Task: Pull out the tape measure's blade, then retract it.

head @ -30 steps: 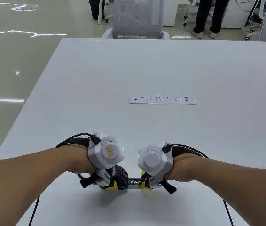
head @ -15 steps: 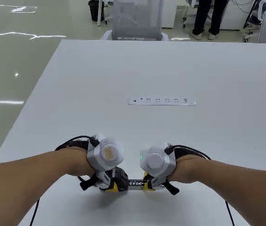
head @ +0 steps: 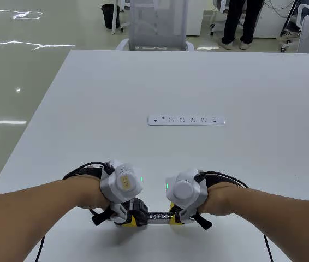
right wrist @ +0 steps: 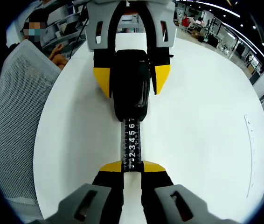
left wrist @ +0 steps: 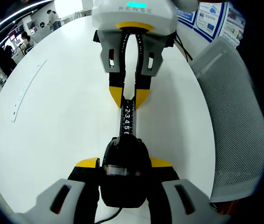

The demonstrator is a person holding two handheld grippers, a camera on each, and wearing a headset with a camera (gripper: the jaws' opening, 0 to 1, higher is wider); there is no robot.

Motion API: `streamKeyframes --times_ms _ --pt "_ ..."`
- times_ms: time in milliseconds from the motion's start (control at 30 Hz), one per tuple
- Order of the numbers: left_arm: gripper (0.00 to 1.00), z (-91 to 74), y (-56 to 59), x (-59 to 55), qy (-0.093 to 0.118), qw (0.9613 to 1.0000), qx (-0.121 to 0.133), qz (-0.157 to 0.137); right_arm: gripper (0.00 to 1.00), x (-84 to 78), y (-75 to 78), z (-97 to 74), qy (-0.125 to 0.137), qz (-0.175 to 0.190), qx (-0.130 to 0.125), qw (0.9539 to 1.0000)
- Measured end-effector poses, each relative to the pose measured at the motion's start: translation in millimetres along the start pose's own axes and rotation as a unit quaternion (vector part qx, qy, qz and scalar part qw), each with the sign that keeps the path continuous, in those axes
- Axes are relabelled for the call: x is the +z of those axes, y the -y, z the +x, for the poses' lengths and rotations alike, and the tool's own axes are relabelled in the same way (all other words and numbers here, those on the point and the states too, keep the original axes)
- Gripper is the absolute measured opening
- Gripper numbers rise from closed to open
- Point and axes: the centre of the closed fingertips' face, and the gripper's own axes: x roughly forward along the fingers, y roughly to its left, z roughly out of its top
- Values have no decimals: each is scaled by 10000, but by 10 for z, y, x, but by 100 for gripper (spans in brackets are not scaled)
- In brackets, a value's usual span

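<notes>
— Jaws of the left gripper [left wrist: 125, 162] are clamping the tape measure [left wrist: 124, 179] case; jaws of the right gripper [right wrist: 132, 167] are pinching the blade [right wrist: 132, 142] tip.
— What is changing?
— Grippers are separating slightly compared with a second ago, at the table [head: 198, 76] near edge; more numbered blade is showing. Extraction is progressing, I judge; remaining blade is sitting inside the case.

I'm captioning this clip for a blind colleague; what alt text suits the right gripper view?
The right gripper pinches the end of a short stretch of numbered blade, which runs ahead into a black case clamped by the left gripper facing it. Below is a white table, with a mesh chair at left.
</notes>
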Motion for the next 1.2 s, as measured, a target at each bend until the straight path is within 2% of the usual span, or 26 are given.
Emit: streamKeyframes --times_ms 1200 --pt "35 7 3 8 10 10000 -11 -28 12 -173 9 -63 -73 27 19 10000"
